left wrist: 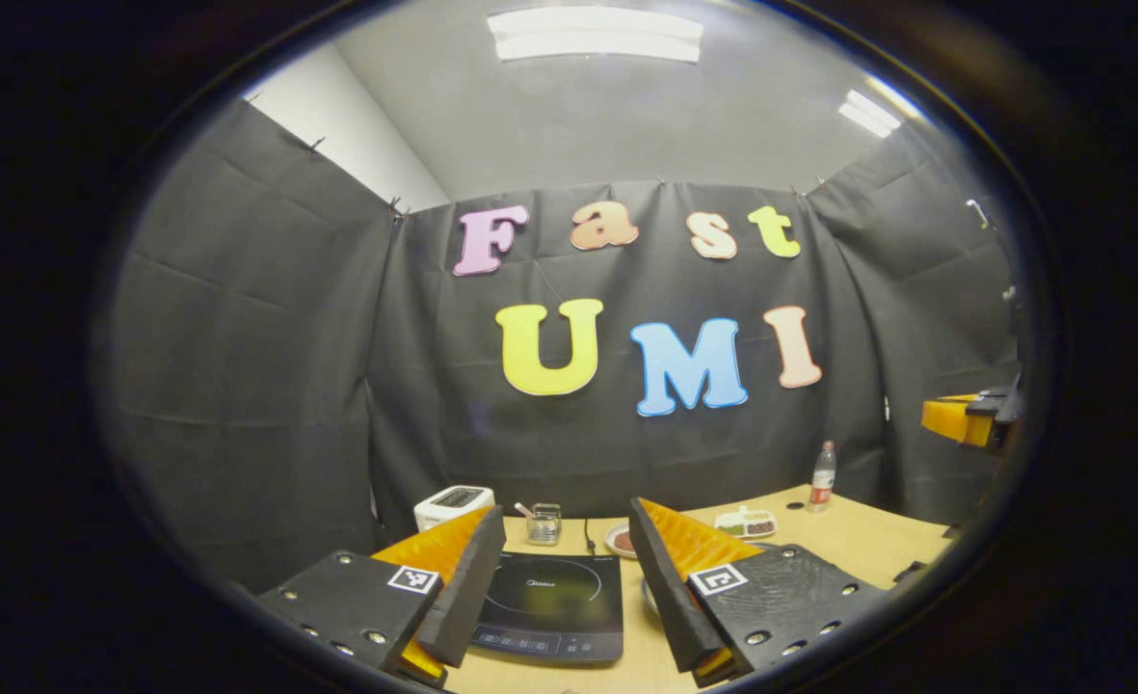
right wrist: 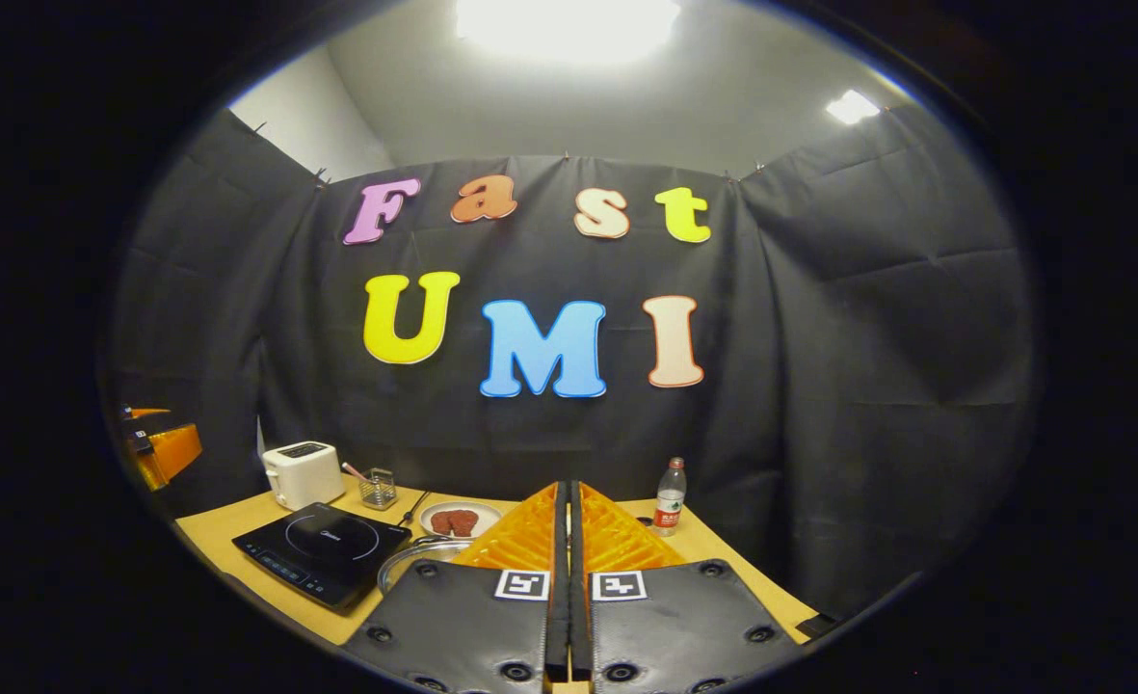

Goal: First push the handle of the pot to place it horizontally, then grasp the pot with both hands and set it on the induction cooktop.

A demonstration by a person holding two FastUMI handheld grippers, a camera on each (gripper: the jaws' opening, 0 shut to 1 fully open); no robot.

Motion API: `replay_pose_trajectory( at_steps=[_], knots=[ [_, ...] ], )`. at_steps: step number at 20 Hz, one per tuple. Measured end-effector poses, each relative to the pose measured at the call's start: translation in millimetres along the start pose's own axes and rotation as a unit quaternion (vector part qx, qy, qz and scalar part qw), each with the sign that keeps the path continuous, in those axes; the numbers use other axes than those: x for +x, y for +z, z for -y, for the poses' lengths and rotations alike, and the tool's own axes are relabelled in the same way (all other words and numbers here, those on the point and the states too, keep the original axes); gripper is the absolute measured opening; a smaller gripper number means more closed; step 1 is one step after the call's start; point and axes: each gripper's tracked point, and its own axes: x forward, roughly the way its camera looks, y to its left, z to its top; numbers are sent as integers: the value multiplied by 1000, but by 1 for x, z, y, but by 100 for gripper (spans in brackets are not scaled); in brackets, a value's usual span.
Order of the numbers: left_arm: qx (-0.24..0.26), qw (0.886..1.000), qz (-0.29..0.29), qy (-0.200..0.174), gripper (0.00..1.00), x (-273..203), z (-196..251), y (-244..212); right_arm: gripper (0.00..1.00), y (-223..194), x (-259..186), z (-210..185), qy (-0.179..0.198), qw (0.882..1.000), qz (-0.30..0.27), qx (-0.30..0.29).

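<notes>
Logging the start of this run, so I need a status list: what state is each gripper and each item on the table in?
left gripper: open, holding nothing
right gripper: shut, holding nothing
induction cooktop: bare, no pot on it
pot: on the table beside the cooktop
bottle: upright, capped
plate: holds reddish food

Both cameras sit raised above the surface (left wrist: 877,540) and face the booth's back wall, tilted a little upward so that ceiling lights take the top of each picture.

The left gripper view looks almost straight over the induction cooktop (left wrist: 551,602), which lies close below, between the left gripper (left wrist: 564,520)'s spread fingers.

The right gripper view stands to the right of the induction cooktop and farther from it; there the cooktop lies low on the left.

Both views share the cooktop, the toaster (right wrist: 304,472) behind it, the plate (right wrist: 458,519) and the bottle (right wrist: 668,496) to its right.
</notes>
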Motion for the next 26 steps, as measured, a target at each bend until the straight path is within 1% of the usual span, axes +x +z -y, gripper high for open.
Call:
replay_pose_trajectory(
  at_steps=[1, 2, 5, 7, 8, 15, 16, 17, 18, 21, 22, 26],
  knots=[
    [-1, 1000, 0, -1, 76, 0, -2, -1, 2, -3, 1, -6, 7, 1000, -5, -2],
    [-1, 1000, 0, 0, 76, 1, -4, -2, 4, -5, 2, -11, 15, 1000, -9, -4],
    [-4, 1000, -1, -3, 76, 4, -14, -7, 0, -13, 4, -29, 33, 999, -22, -12],
    [-6, 1000, -4, -2, 77, 7, -24, -11, 4, -21, 6, -44, 51, 998, -37, -16],
    [-7, 1000, -4, -2, 77, 9, -30, -12, 2, -25, 7, -50, 56, 997, -44, -18],
    [-10, 1000, -9, 5, 76, 15, -78, -27, 2, -65, 10, -93, 81, 992, -89, -46],
    [-12, 1000, -10, 8, 79, 16, -85, -29, 2, -71, 11, -99, 84, 991, -95, -48],
    [-11, 1000, -8, 11, 76, 14, -92, -29, 2, -76, 11, -104, 88, 990, -102, -50],
    [-9, 1000, -7, 15, 79, 13, -99, -28, 2, -83, 13, -110, 91, 989, -110, -48],
    [-2, 1000, -1, 24, 79, 13, -118, -25, 2, -100, 14, -126, 106, 984, -136, -43],
    [-1, 1000, 0, 27, 76, 13, -121, -25, 2, -105, 15, -130, 112, 982, -144, -47],
    [-3, 999, -1, 36, 76, 15, -126, -28, 2, -131, 18, -146, 146, 971, -178, -62]
  ],
)
